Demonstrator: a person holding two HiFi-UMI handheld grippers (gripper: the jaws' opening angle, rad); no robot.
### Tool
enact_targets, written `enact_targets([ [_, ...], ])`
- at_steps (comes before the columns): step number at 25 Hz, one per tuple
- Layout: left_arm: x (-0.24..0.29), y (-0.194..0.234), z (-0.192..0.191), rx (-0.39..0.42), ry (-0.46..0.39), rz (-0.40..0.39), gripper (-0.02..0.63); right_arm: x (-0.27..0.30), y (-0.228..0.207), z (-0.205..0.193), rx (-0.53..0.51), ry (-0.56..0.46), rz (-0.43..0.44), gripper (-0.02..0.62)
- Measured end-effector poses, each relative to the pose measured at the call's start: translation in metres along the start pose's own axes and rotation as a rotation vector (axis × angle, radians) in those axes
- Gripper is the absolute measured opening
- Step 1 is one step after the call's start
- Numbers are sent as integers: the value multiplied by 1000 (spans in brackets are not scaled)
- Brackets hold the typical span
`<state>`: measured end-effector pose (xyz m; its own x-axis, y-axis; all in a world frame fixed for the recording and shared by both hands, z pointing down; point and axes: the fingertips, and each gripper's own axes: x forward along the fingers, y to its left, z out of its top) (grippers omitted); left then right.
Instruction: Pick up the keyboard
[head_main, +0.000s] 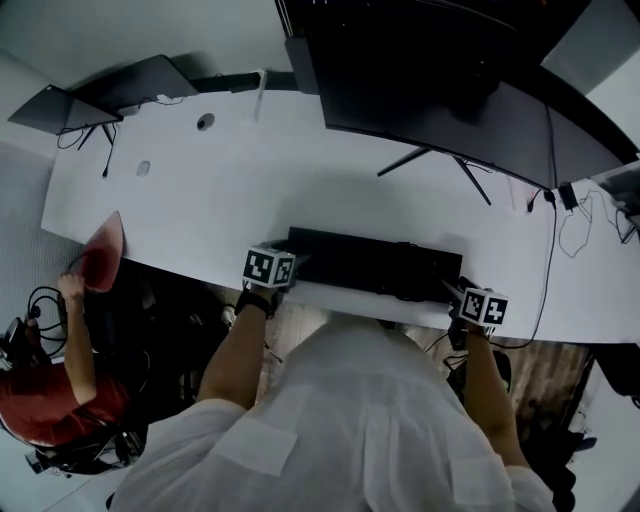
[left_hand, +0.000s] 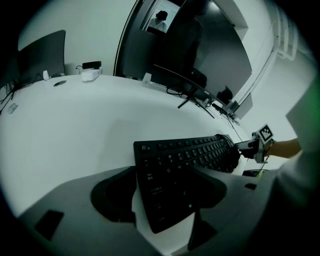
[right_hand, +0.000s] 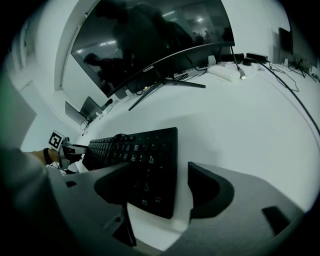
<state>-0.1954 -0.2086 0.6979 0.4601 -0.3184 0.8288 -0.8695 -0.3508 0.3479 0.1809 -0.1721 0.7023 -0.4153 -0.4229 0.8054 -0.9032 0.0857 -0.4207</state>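
A black keyboard (head_main: 375, 265) lies along the near edge of the white desk (head_main: 200, 200). My left gripper (head_main: 268, 268) is at its left end and my right gripper (head_main: 483, 305) at its right end. In the left gripper view the left gripper (left_hand: 162, 175) is open, with the keyboard's (left_hand: 190, 152) left end between the wide jaws. One finger is beside the end and the other over the keys. In the right gripper view the right gripper (right_hand: 159, 167) is open too. The keyboard's (right_hand: 130, 147) right end lies between its jaws, with bare desk showing beside the outer finger.
A large curved monitor (head_main: 440, 90) on splayed legs (head_main: 430, 160) stands just behind the keyboard. Laptops (head_main: 60, 108) sit at the far left corner and cables (head_main: 575, 225) trail at the right. A person in red (head_main: 50, 390) sits at the lower left.
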Motion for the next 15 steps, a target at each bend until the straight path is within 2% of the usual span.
enact_targets([
  [15, 0, 0, 0, -29, 4, -21, 273, 10, 19, 4, 2, -5, 42, 366],
])
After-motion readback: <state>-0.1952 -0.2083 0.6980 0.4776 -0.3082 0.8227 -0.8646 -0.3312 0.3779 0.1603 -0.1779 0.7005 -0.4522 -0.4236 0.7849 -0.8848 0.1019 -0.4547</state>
